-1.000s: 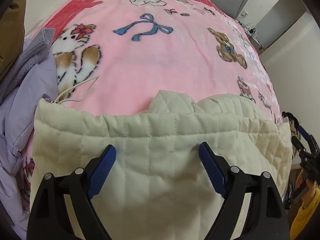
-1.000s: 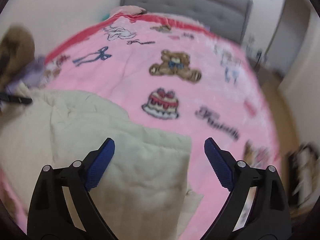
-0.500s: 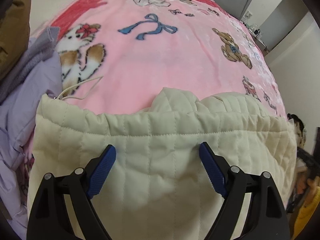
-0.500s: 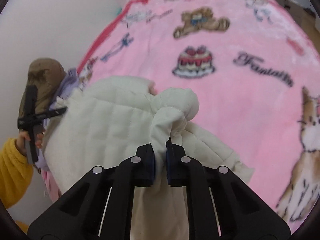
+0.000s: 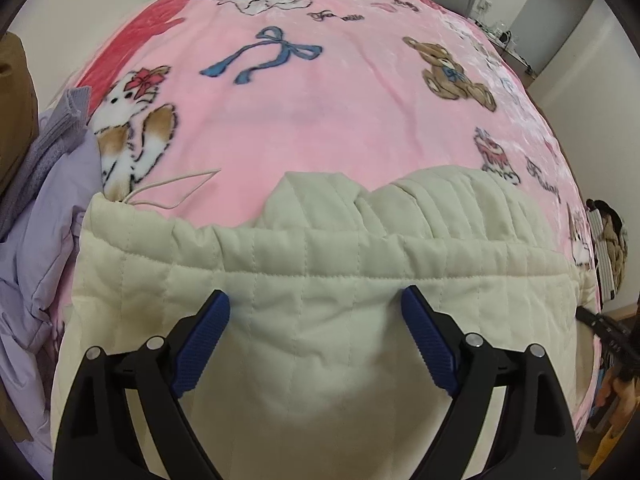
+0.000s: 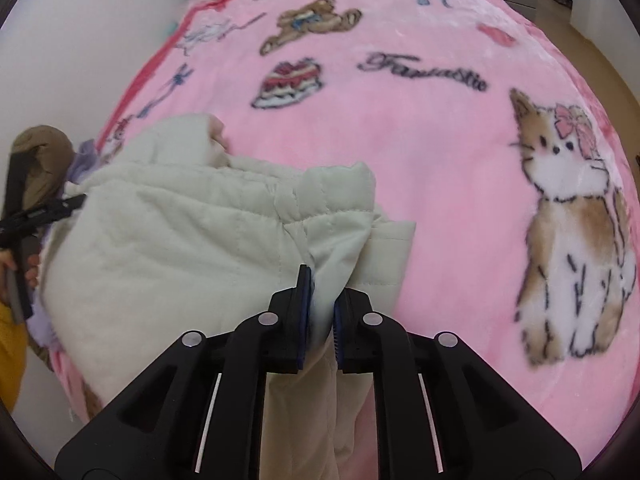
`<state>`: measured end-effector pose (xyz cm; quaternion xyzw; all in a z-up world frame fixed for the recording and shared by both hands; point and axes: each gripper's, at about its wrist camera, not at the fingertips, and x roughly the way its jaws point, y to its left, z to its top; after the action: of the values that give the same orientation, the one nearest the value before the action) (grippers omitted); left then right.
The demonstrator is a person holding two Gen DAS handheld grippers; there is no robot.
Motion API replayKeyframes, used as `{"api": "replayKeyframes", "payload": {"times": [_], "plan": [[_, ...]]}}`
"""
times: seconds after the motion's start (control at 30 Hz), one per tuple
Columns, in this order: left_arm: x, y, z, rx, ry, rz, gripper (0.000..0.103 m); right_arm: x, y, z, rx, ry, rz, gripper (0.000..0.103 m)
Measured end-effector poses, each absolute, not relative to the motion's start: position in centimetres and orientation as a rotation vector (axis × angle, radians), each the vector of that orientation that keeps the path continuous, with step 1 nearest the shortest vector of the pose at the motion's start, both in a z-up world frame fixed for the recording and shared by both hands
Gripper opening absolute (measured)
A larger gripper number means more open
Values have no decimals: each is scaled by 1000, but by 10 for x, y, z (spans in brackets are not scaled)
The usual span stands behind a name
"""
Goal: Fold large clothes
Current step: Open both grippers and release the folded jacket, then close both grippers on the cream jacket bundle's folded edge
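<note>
A cream quilted jacket [image 5: 320, 252] lies bunched on the pink cartoon blanket [image 5: 320, 120]. Just over its stitched hem my left gripper [image 5: 314, 294] hovers, its jaws opening wide with only flat fabric under them and nothing pinched. In the right wrist view the same jacket [image 6: 180, 240] spreads to the left. My right gripper [image 6: 322, 284] pinches a gathered fold at the jacket's right edge; its jaws are opening slightly with the fold still pressed between the pads. A thin white drawstring [image 5: 172, 190] trails from the jacket's left corner.
Lilac clothes [image 5: 40, 220] and a brown garment [image 6: 44, 152] are piled at the bed's left edge. A person's yellow sleeve [image 6: 10, 360] shows at the lower left. Pink blanket [image 6: 420, 140] stretches far and right. A grey headboard and a wall stand behind.
My right gripper went from wide open to shut on a fold of the jacket, then rolled and sank toward the bed. The left gripper drifted a little over the hem.
</note>
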<state>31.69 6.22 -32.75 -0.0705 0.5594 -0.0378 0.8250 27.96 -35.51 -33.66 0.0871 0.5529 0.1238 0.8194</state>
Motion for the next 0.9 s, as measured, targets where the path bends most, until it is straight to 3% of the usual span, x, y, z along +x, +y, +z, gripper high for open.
{"api": "replayKeyframes", "payload": {"times": [0.23,0.3,0.33,0.37,0.43,0.57,0.67,0.73,0.9], "plan": [[320,61,-333,-142,1182,-64,91,285,-364,-354,219,1214,244,16],[315,60,-324,-141,1162,-43,90,283,-362,-342,224,1205,228,25],[310,60,-318,-137,1145,-33,90,281,-362,-333,227,1184,220,41],[301,60,-310,-128,1116,-36,90,274,-364,-321,224,1153,221,68],[286,59,-298,-102,1076,-33,90,264,-364,-307,199,1101,230,89],[253,59,-281,-74,1019,-24,90,258,-363,-319,139,1137,248,89],[226,70,-277,-114,1019,2,90,264,-367,-348,249,1221,275,90],[213,80,-278,-140,1027,17,90,269,-370,-363,324,1226,284,95],[192,113,-281,-159,1028,9,92,286,-371,-377,505,1289,388,95]]}}
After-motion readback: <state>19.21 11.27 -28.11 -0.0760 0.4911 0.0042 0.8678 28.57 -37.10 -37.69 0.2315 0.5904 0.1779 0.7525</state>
